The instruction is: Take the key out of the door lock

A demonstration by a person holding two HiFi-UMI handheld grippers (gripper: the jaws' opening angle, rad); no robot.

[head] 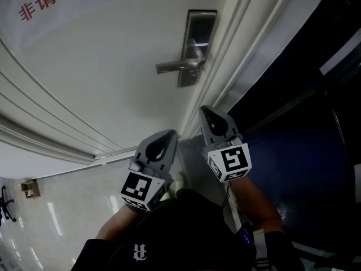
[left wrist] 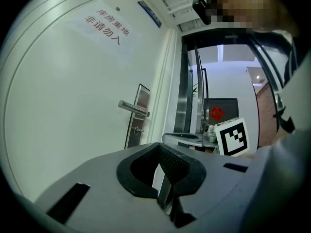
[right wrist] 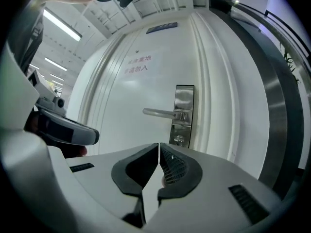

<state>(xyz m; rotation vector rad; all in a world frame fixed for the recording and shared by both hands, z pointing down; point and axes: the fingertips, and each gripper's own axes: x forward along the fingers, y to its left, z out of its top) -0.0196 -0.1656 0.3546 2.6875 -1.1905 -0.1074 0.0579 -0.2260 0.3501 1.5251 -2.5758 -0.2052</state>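
- The white notice with red lettering (head: 51, 1) on the white door (head: 113, 72) is cut off by the top edge of the head view, so only part of its print is seen.
- The small silver key (right wrist: 180, 140) under the metal lever handle (right wrist: 163, 113) is too small for its shape to be told.
- The left tool (right wrist: 87, 132) is cut off by the left edge of the right gripper view.
- The person's left forearm (head: 115, 224) is largely hidden by a dark garment (head: 169, 239).
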